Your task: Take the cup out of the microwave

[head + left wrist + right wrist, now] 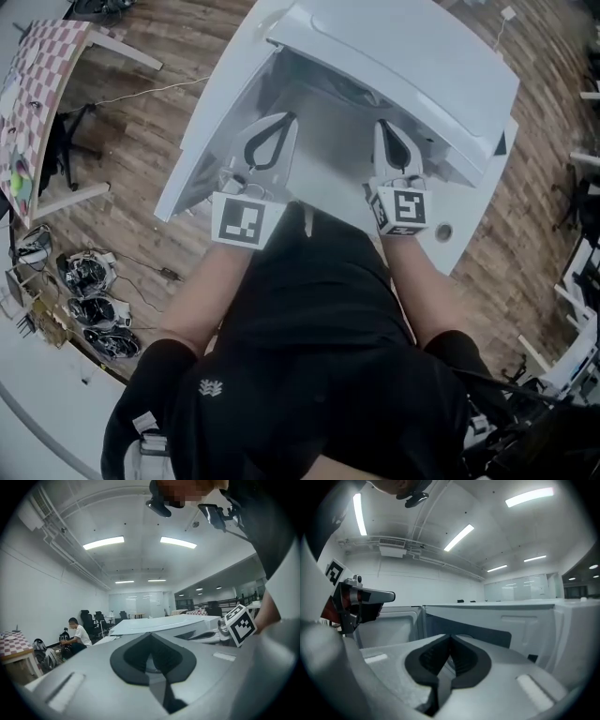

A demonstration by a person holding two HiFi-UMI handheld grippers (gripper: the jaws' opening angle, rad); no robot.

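Pointing into the white microwave [412,56], door [214,122] open to the left, the left gripper [286,120] and right gripper [382,125] both have jaws pressed together, empty, the cup hidden from view.

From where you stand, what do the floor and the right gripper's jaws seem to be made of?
Floor: wood or wood-look laminate, matt brown; plank seams and grain show.
Right gripper jaws: pale grey moulded plastic, apparently, smooth and matt; their black pads look like ribbed rubber.

Black T-shirt [309,356], white emblem [211,387] — grey hand-held grippers [286,120] [382,127], black-and-white marker cubes [246,220]
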